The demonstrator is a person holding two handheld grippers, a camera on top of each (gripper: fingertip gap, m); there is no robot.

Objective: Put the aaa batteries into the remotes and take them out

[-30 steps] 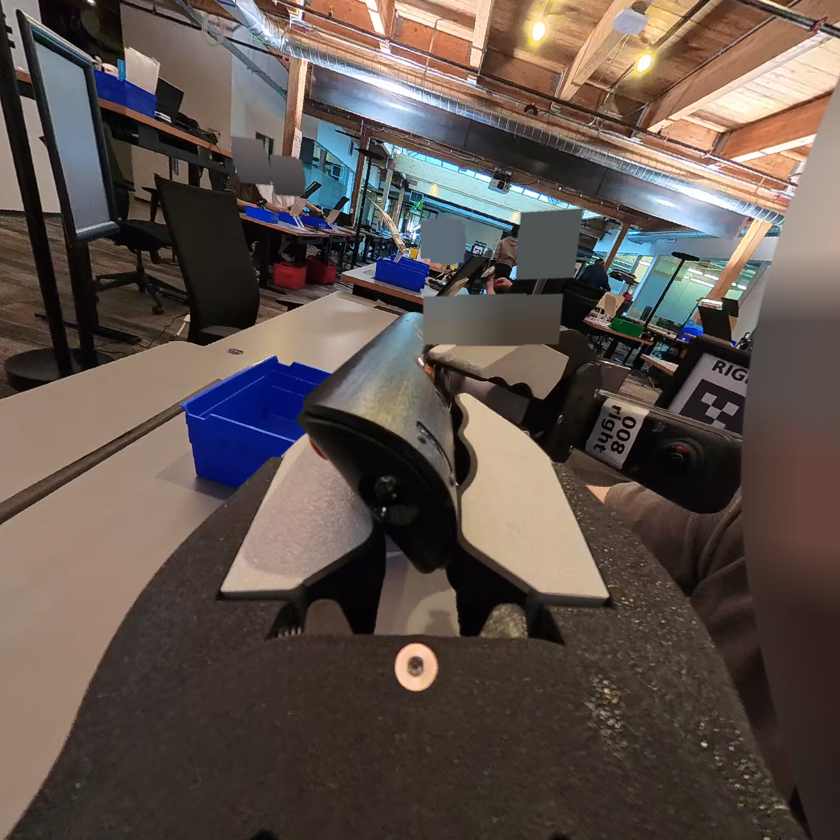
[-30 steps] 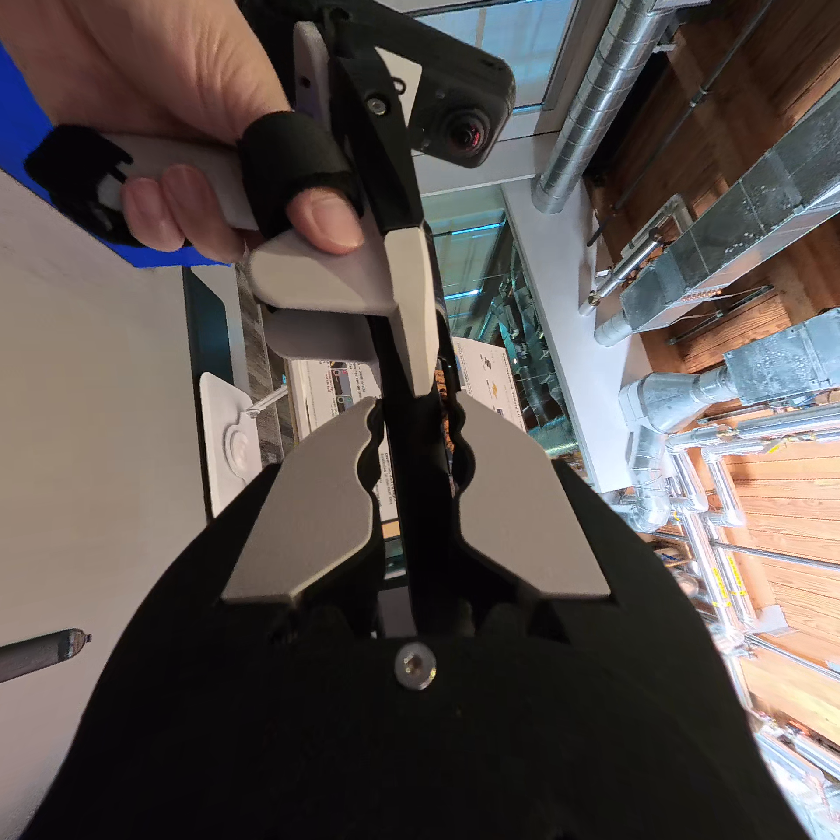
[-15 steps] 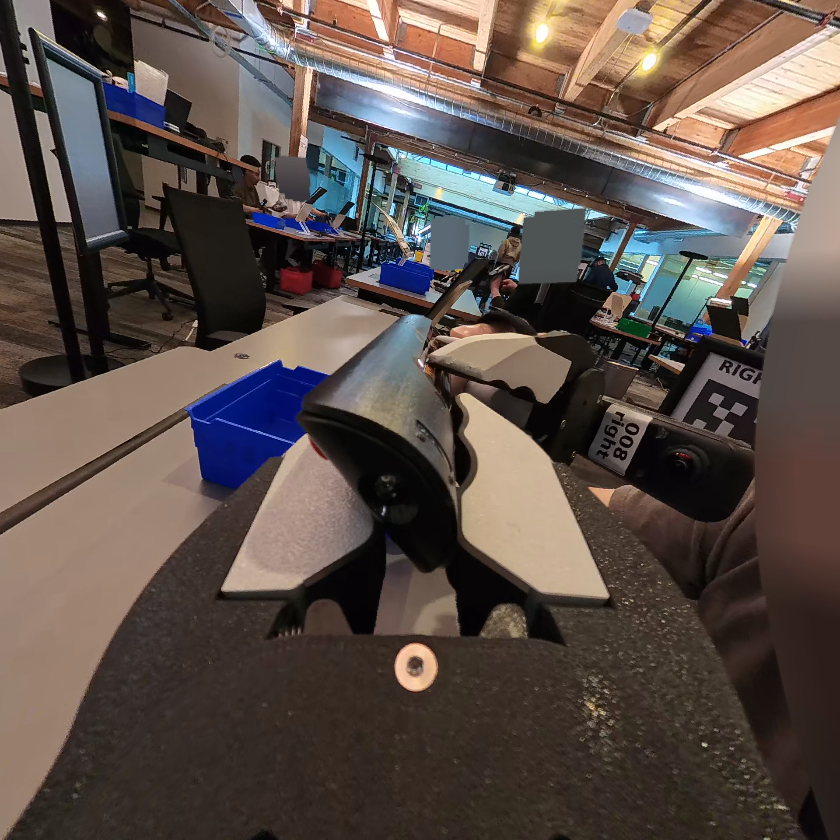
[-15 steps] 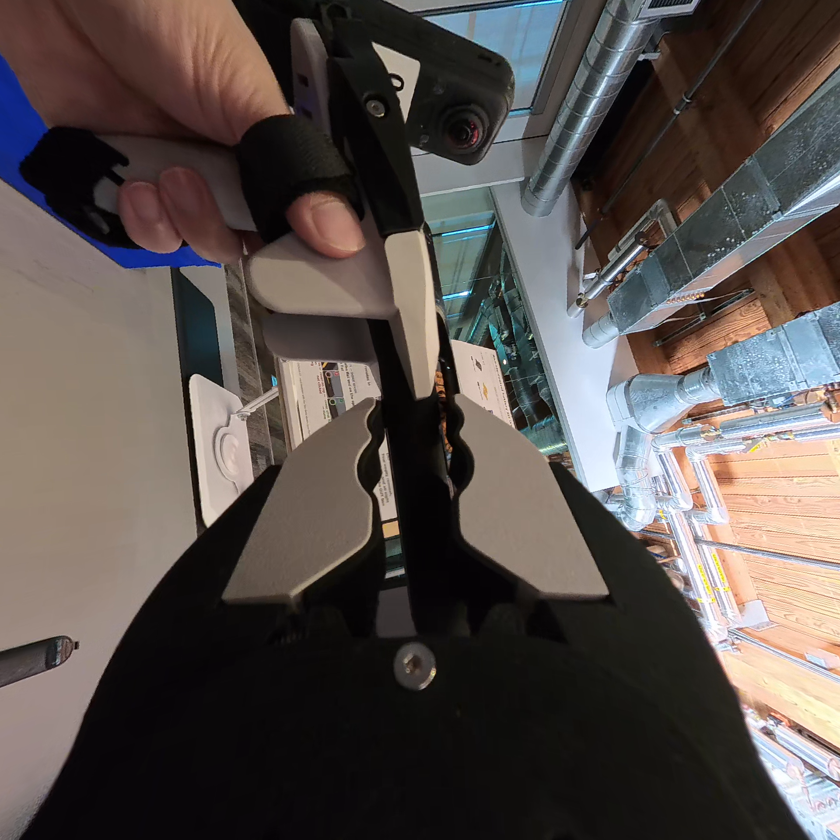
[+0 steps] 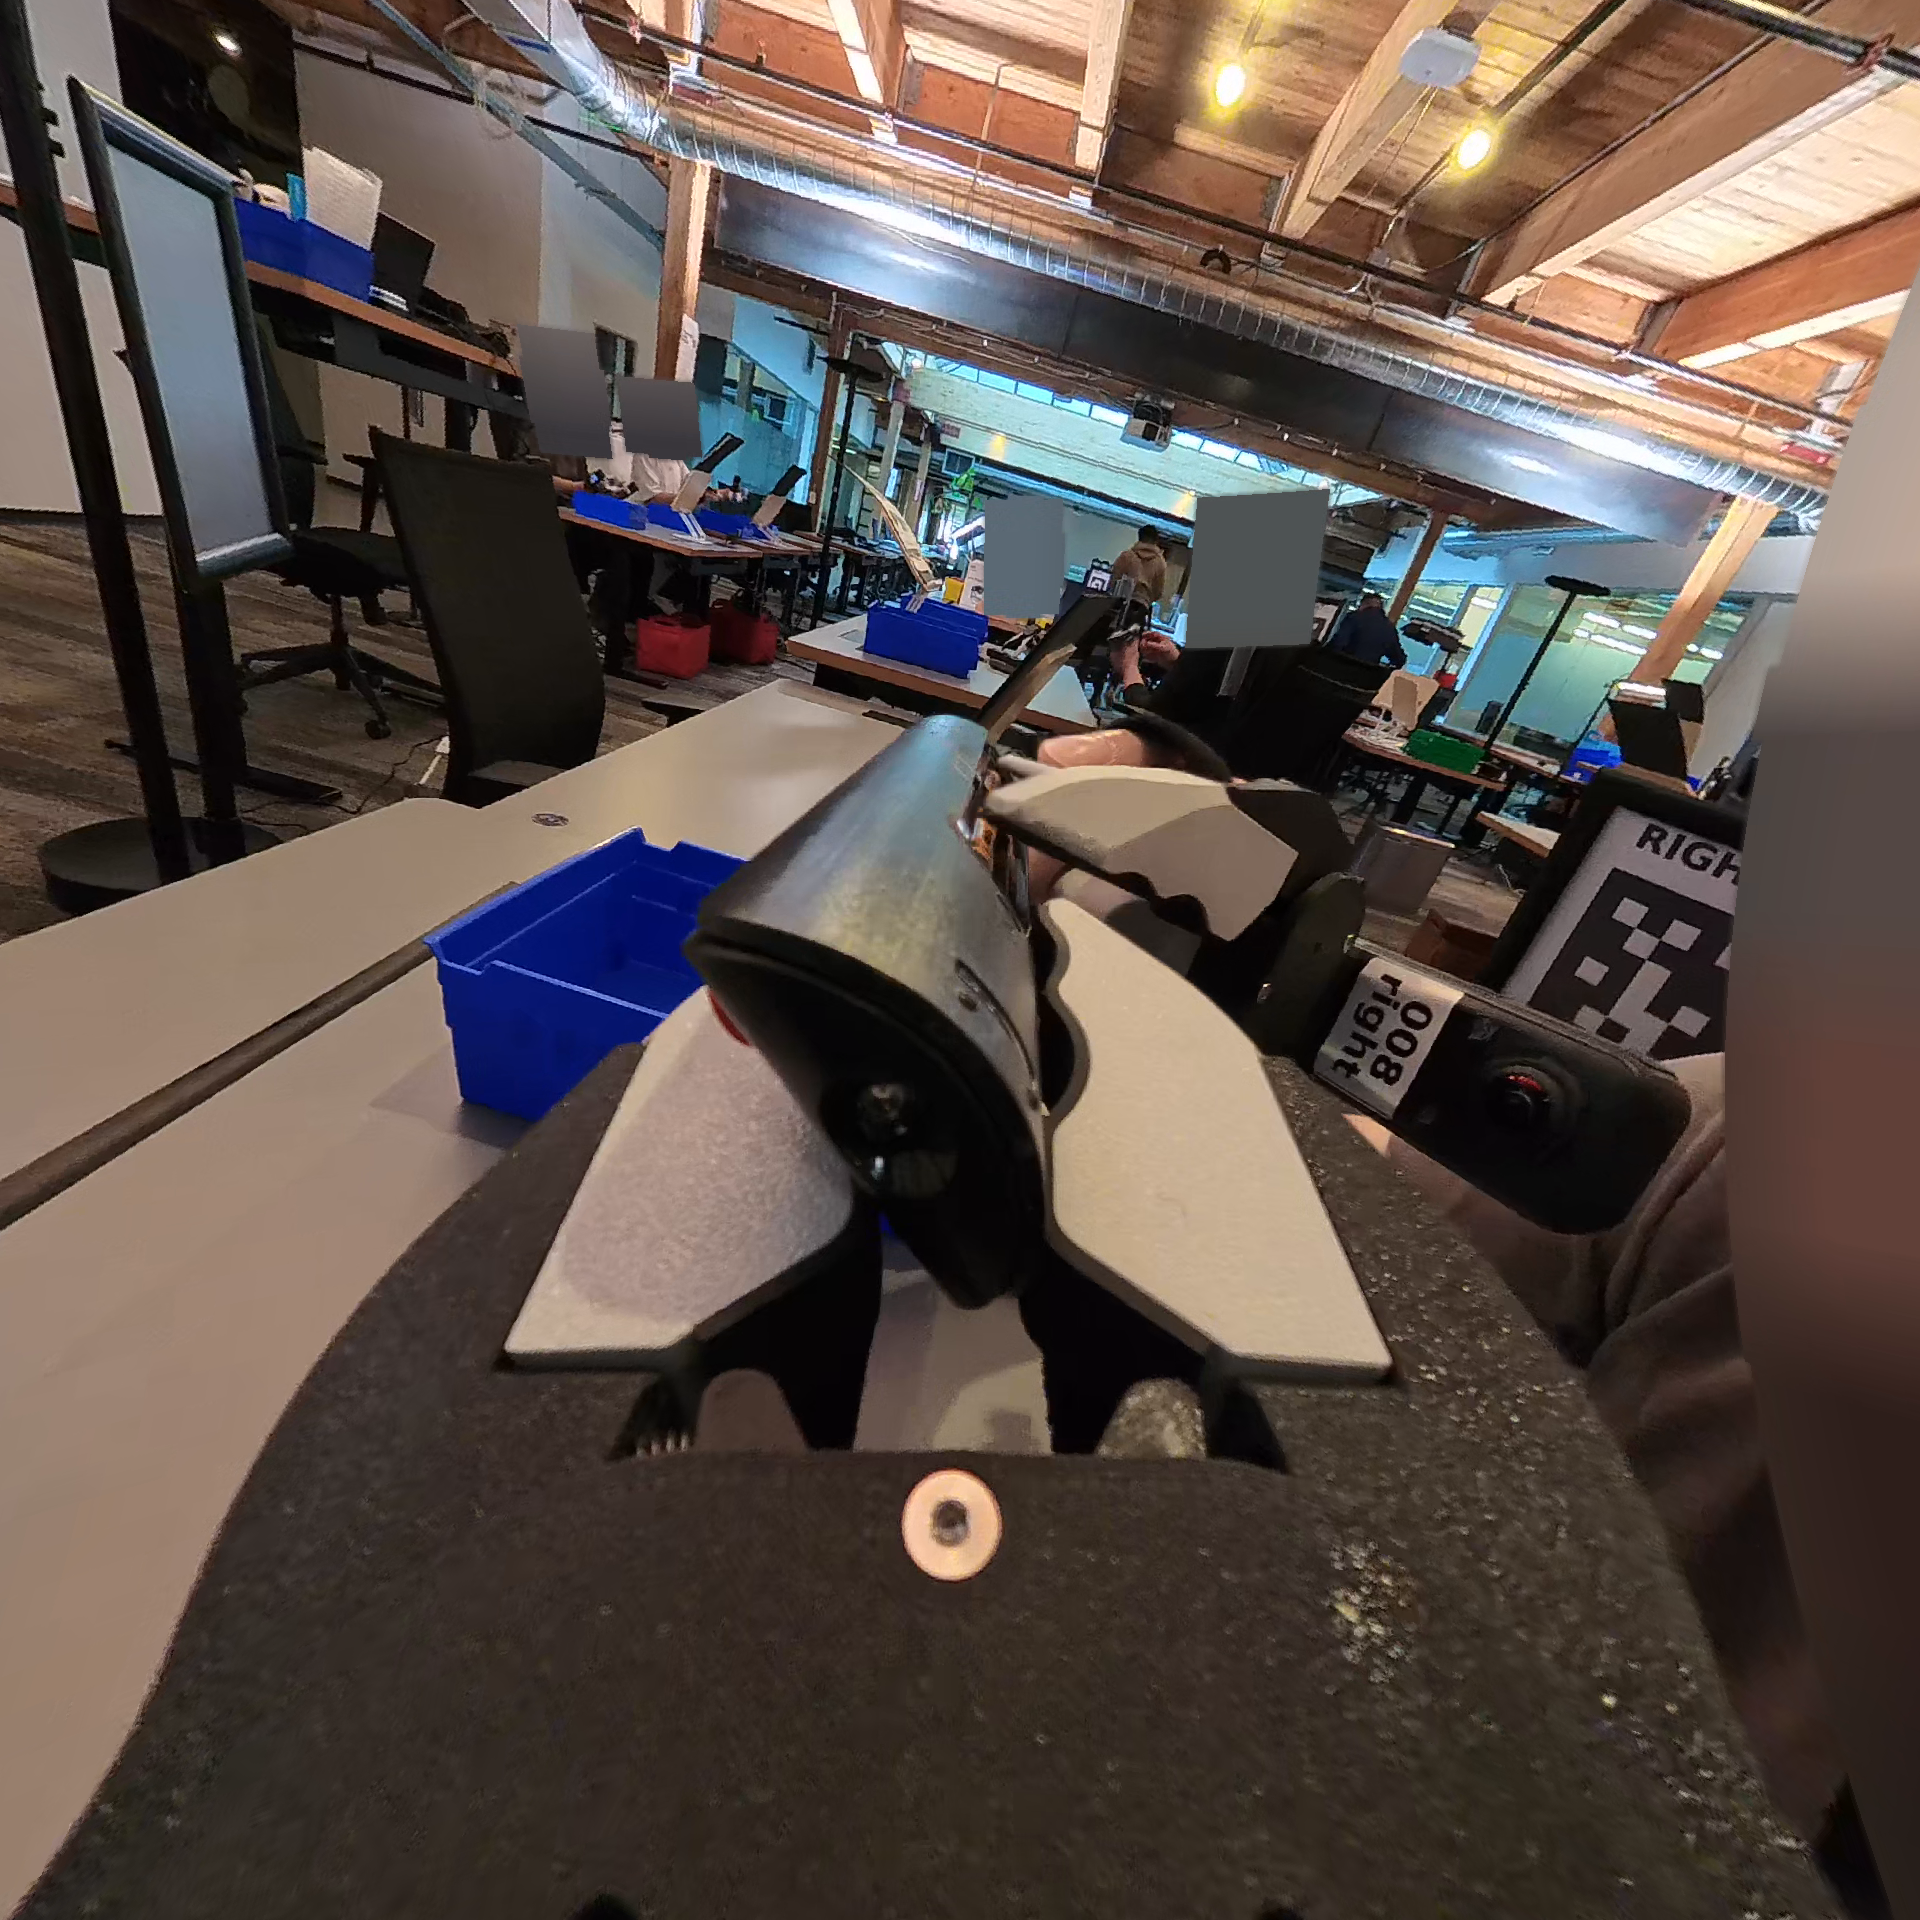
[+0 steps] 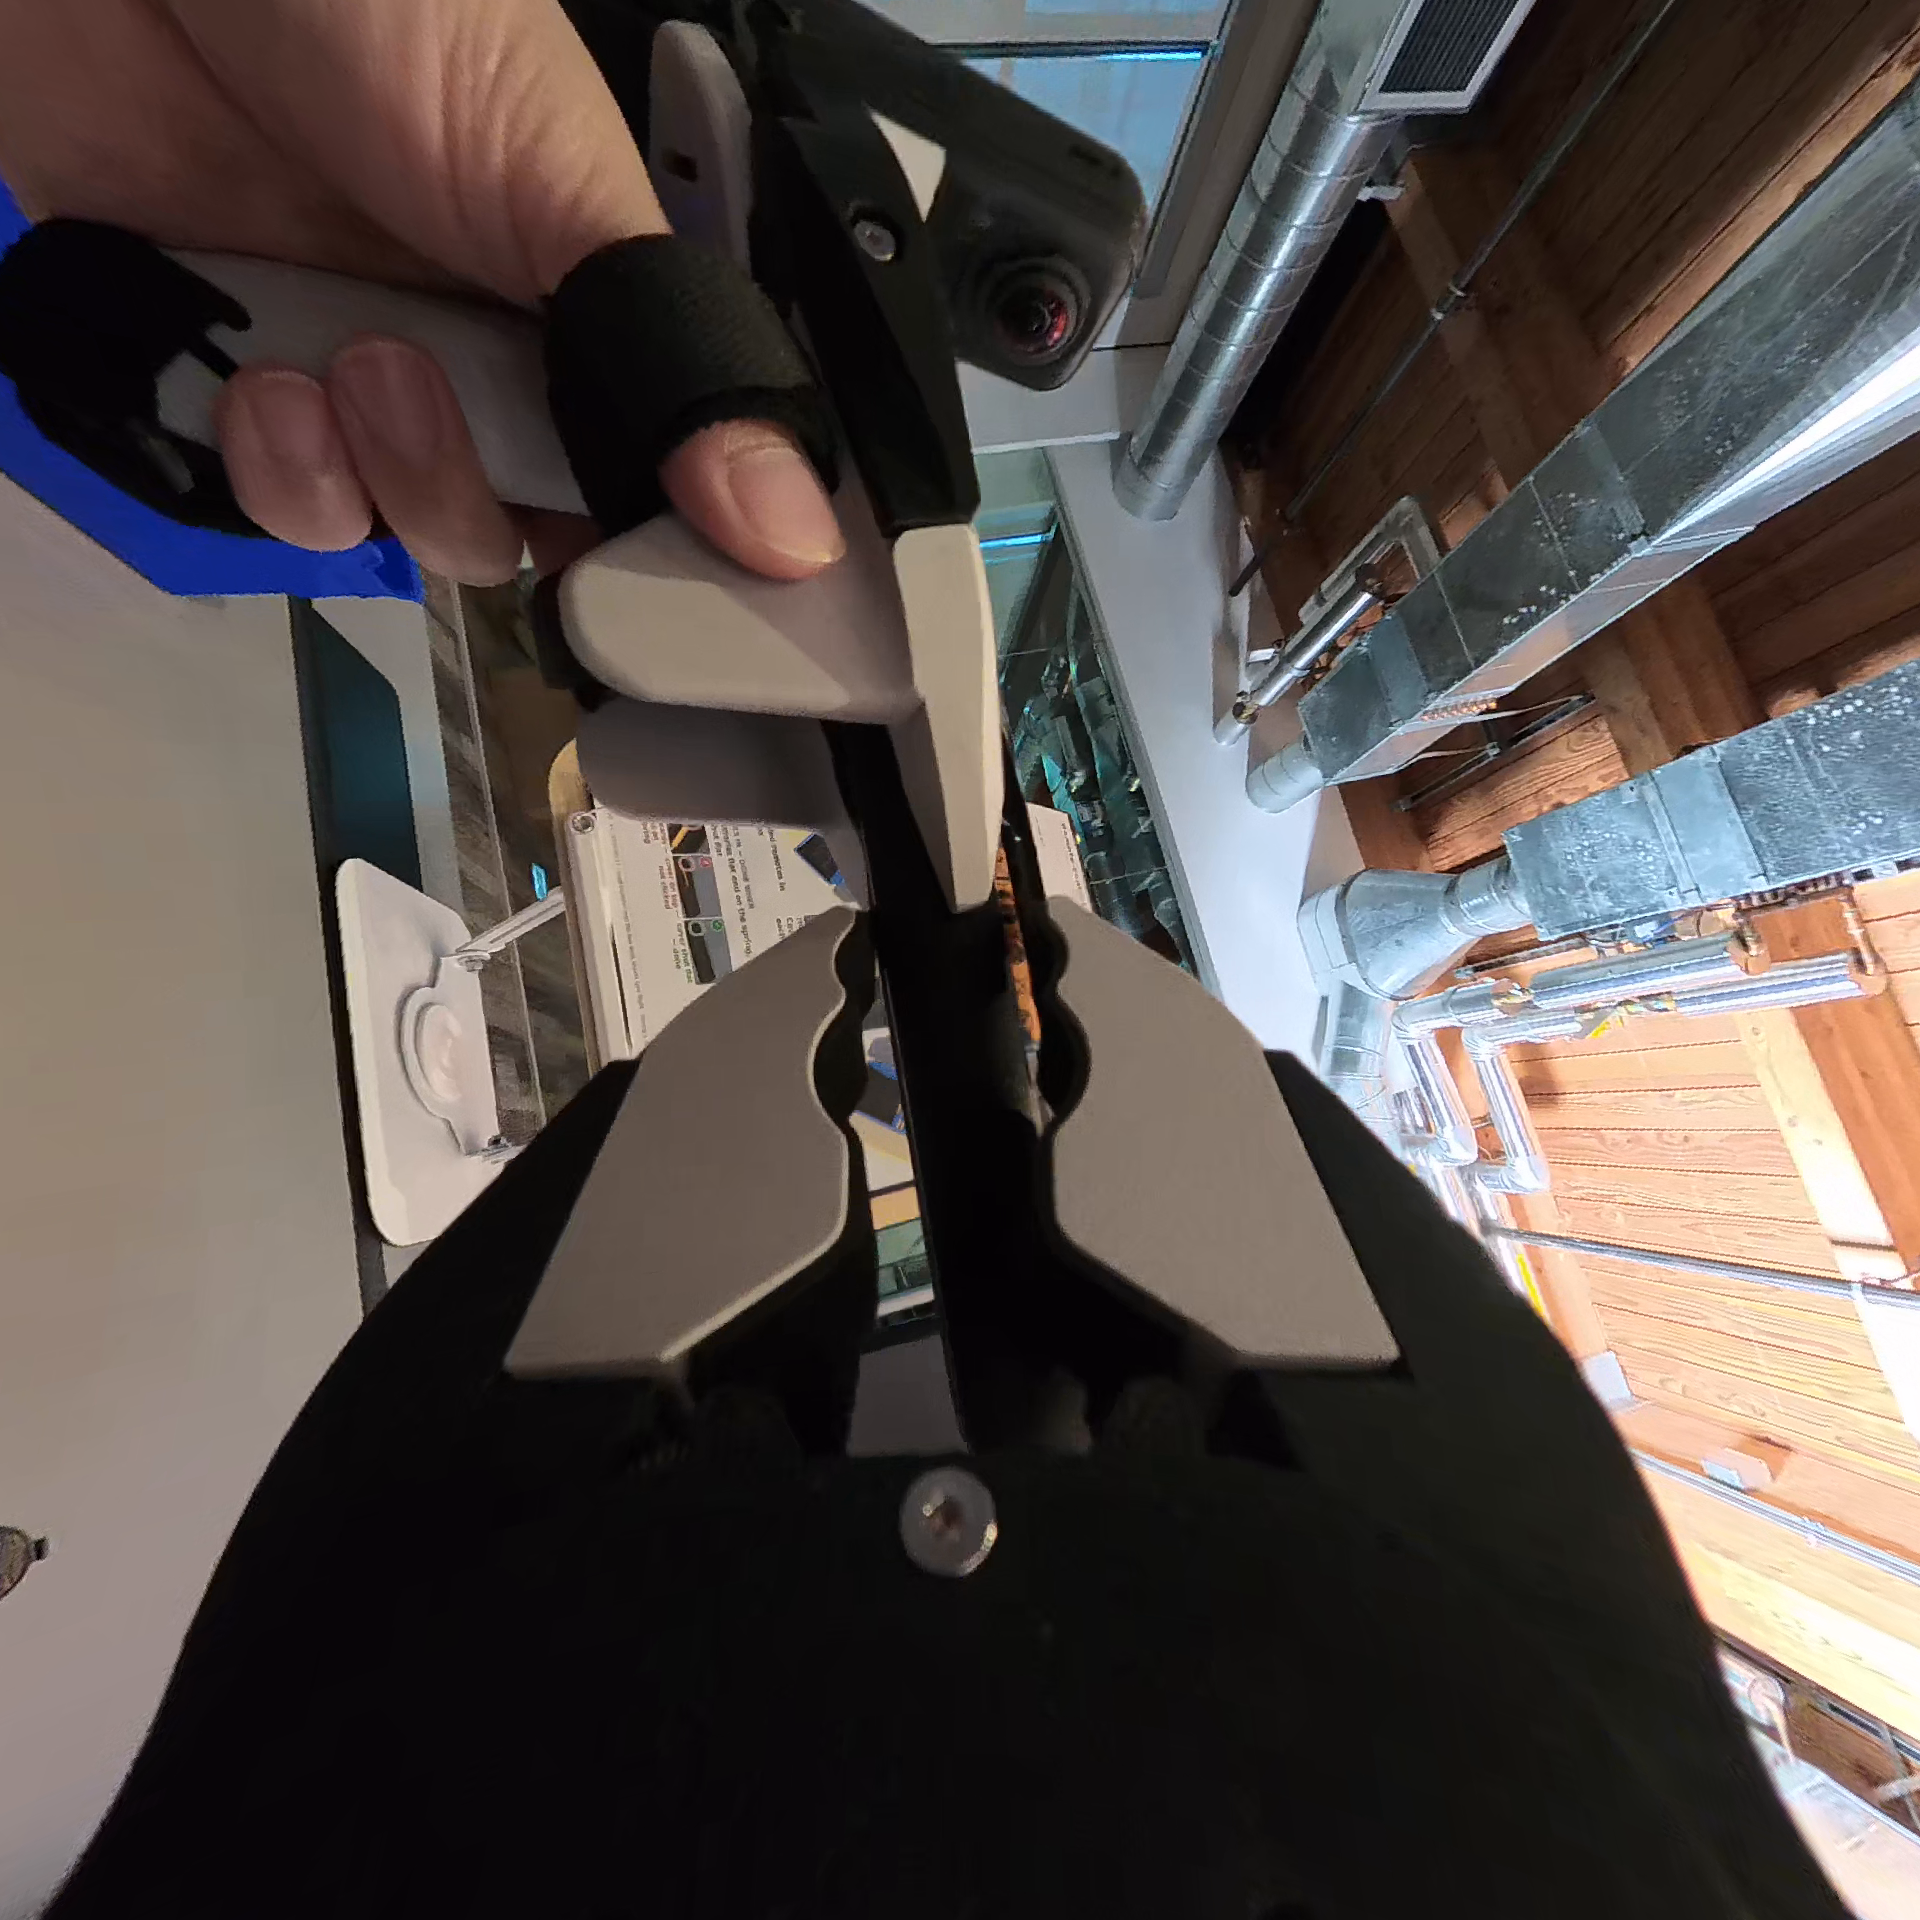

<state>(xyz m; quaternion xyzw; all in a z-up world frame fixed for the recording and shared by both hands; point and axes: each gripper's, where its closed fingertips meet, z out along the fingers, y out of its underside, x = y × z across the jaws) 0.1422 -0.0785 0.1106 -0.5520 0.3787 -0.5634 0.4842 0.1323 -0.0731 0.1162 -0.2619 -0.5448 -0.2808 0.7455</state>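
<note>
A black remote [image 5: 883,883] points away from me, clamped end-on in my left gripper [image 5: 894,966], which is shut on its near end. My right gripper [image 5: 997,831] comes in from the right at the remote's far end. It is shut on a thin black piece [image 5: 1039,665] that sticks up there, apparently the battery cover. In the right wrist view my right gripper [image 6: 951,920] holds this black piece [image 6: 935,1195] edge-on. A finger [image 6: 940,727] of the left gripper is just beyond it, held by a hand [image 6: 364,208]. No battery shows clearly.
A blue bin [image 5: 582,966], empty as far as I can see, stands on the grey table [image 5: 208,1195] just left of the remote. A dark seam [image 5: 208,1081] crosses the table. A white stand [image 6: 416,1039] with a printed sheet [image 6: 675,935] is behind. Chairs and desks are farther off.
Both grippers keep their holds. The views have shifted only slightly. The remote and the black piece stay in the same place between the fingers.
</note>
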